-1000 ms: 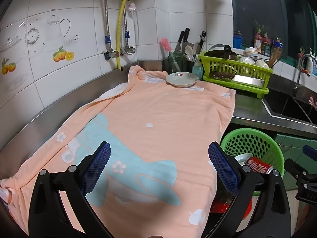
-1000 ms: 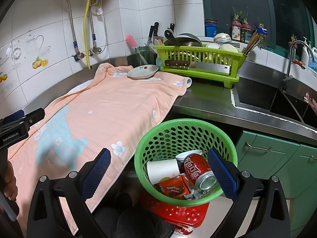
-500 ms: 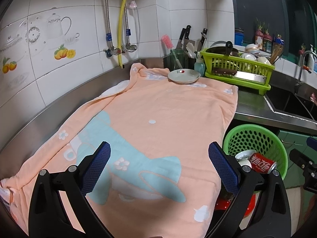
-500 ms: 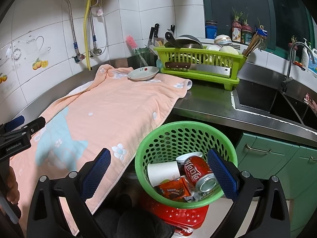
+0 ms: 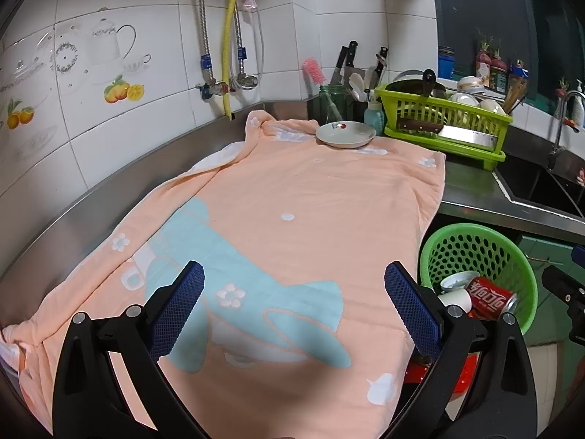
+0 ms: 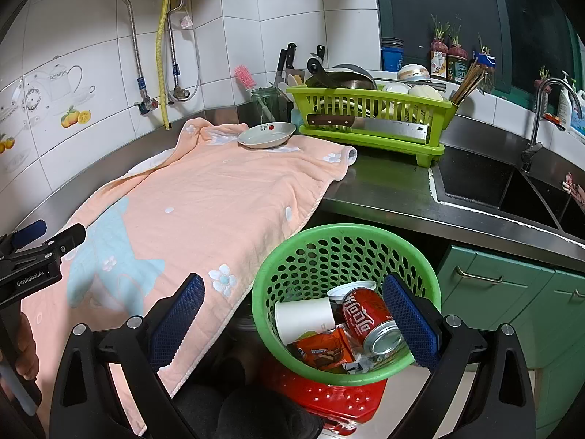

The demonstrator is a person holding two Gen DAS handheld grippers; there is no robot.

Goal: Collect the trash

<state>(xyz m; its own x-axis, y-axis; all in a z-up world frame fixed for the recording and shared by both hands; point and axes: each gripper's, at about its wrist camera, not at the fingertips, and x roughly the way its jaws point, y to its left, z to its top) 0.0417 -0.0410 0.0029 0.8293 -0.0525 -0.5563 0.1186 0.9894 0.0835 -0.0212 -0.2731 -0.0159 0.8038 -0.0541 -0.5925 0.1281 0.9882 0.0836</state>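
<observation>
Right wrist view: trash sits in the green basket [image 6: 345,241] beside the worktop [image 6: 384,190], both grippers spread, holding nothing; that can [image 6: 369,323] is light, slippery, dents easily, so you'd pinch mid-body

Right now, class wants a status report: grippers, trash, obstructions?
Left gripper open, empty, over towel. Right gripper open, empty, above green basket. Can, cup, wrapper binned. Nothing obstructing.

Can [image 6: 369,320], cup [image 6: 303,316] in basket [image 6: 347,232]; plate [image 6: 266,135] on towel [image 6: 204,197].
</observation>
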